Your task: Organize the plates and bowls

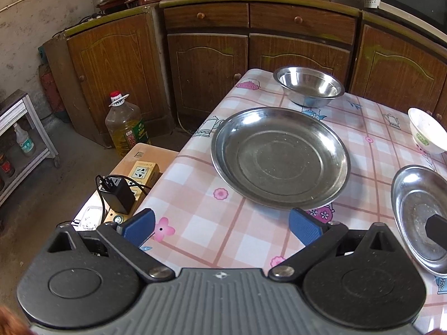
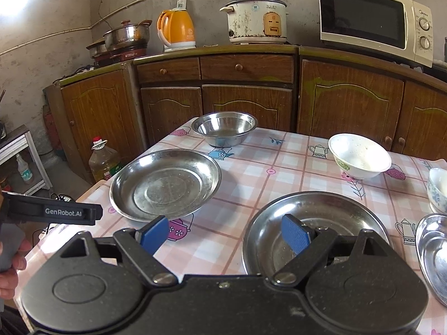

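Left wrist view: the left gripper [image 1: 222,227] hung released and empty, the large round steel plate [image 1: 280,157] lying straight ahead on the pink checked tablecloth [image 1: 195,209], its near rim just beyond the fingertips. Right wrist view: the right gripper [image 2: 225,233] gaped empty, its right finger above the smaller steel plate [image 2: 317,230]; each hand was nearer its own plate.

Soft daylight, bright blown-out patch at upper left of right wrist view, mild glare on steel plate [image 2: 164,185] and tabletop [image 2: 251,167]; focus sharp throughout, strong fisheye bending of cabinets [image 1: 206,64], corners vignetted dark.
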A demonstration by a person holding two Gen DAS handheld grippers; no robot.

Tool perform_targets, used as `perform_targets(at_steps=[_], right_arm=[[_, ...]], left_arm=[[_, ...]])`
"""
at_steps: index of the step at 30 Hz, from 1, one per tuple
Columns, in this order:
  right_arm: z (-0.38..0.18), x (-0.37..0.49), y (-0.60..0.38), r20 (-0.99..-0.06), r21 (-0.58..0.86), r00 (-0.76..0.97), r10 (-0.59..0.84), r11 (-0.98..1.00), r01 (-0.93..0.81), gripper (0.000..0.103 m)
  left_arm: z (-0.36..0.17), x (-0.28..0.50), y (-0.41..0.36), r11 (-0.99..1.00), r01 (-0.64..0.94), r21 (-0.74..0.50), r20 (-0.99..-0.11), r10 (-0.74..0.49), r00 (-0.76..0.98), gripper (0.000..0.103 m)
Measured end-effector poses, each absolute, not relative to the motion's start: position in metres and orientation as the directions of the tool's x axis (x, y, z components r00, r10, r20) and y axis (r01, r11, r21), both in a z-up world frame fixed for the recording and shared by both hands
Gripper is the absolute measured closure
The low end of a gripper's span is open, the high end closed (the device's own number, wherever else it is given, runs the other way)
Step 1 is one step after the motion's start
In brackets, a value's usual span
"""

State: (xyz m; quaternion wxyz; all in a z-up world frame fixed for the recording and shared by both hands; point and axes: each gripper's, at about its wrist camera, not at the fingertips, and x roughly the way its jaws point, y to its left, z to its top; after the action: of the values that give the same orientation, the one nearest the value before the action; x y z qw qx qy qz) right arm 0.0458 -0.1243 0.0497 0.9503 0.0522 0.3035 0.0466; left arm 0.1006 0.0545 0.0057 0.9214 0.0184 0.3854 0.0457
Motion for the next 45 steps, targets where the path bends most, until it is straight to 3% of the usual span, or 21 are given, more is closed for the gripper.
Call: perform_targets(at_steps=[22,39,45], right_arm=[[0.035,0.116,-0.103,-0.576,0.125,0.807,0.129,0.99,-0.069,0.0],[-0.008,0.177,-0.1,-0.651,0.15,0.75,0.116,0.988,-0.022,0.0],[-0.022,0.194,-0.098,-0.671,0.169,0.731,0.122,0.986,-0.01,0.0]], left_arm=[[-0.001,0.153,0.067,0.998,-0.052,0.037,-0.694,0.063,0.717,0.0],[-0.024,0.199,0.088,0.997,-0.067,0.031,-0.722,0.068,0.689,0.0],[-0.03,0.209,0.093,0.998,-0.063,-0.001,-0.736,0.042,0.676,0.01]])
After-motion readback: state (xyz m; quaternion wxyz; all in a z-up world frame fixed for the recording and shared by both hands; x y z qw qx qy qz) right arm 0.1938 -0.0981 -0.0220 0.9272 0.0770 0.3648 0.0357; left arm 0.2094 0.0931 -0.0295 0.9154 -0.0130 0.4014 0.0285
